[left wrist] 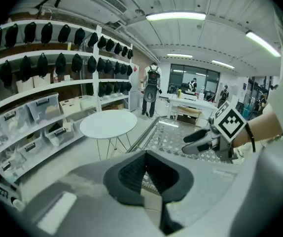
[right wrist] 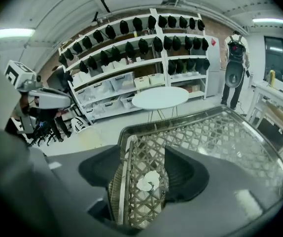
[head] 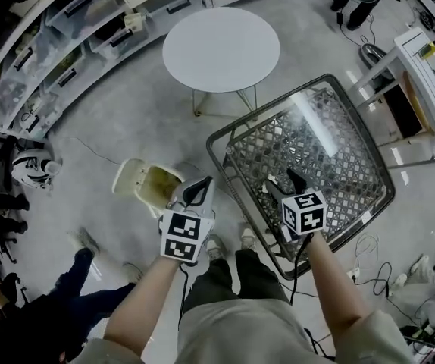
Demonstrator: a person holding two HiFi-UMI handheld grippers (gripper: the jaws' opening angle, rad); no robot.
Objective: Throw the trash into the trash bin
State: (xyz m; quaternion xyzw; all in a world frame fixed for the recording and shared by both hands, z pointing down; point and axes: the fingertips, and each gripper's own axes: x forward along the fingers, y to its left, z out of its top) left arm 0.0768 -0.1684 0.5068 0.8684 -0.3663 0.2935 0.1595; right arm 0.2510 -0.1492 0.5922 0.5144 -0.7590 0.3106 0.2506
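Count: two grippers, one wad, one bin, two tables. The crumpled white paper wad [right wrist: 149, 181] has no distinct long axis; it lies on the rectangular lattice-framed glass-topped table [head: 229, 131], near its edge. The right gripper [head: 284, 182] is spread wide and empty, the wad beyond its jaws. The left gripper [head: 197, 190] is narrowly parted, empty. The cream plastic trash bin [head: 126, 174] stands on the floor; its contents cannot be told. The round white table [head: 221, 48] is bare
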